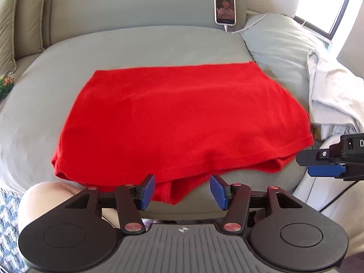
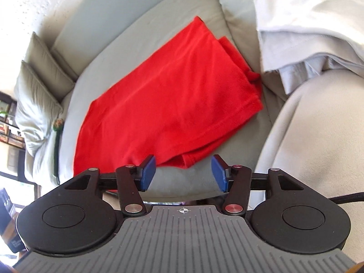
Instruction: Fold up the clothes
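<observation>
With the red garment (image 1: 182, 118) lying folded flat on the grey-green sofa seat cushion (image 1: 141, 43), both tongs are released: left gripper (image 1: 182, 192) has its blue pads parted over the garment's near hem, nothing pinched. Right gripper (image 2: 183, 173) also spread, its pads apart at the near corner of the cloth, gripping nothing; white clothes pile (image 2: 307, 22) sits to its right, phone (image 1: 224, 6) propped against the backrest

Grey-green sofa (image 1: 136, 43) with cushions (image 1: 27, 16); bright window (image 1: 323, 4) right; perhaps shelves (image 2: 9, 122) beyond.
</observation>
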`<state>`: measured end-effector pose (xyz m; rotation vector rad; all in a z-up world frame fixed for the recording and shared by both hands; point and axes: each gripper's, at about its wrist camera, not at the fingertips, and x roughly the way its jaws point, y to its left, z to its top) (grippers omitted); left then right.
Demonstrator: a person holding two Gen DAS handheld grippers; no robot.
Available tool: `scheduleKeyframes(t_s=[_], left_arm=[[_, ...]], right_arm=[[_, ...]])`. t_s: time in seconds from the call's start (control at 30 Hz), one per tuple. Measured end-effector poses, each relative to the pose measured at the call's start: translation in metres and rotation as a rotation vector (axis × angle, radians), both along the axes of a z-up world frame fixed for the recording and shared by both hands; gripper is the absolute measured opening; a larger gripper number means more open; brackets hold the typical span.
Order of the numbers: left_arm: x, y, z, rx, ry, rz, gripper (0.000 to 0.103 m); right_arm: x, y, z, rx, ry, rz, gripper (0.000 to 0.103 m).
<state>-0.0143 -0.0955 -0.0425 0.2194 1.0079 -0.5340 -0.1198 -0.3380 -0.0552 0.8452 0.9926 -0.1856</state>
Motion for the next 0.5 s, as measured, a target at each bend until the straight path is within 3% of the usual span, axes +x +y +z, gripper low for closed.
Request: scheduleKeyframes(t_s=[0.2,0.23,0.3,0.5], left_arm=[[-0.003,-0.004,-0.005,0.011,0.007,0.005,0.055],[-0.003,-0.004,-0.006,0.012,0.008,0.005,0.055],[-0.001,-0.004,-0.008,0.013,0.013,0.006,0.056],[0.010,-0.001,-0.013,-0.029,0.029,0.016,0.058]], right_arm=[[-0.001,-0.008,-0.005,-0.007,0.019,-0.054,0.058],[-0.001,-0.009,-0.005,-0.018,0.021,-0.075,0.066],[-0.001,-0.015,-0.006,-0.025,0.018,-0.115,0.070],[0.005,-0.027,-0.014,-0.053,-0.001,-0.174,0.069]])
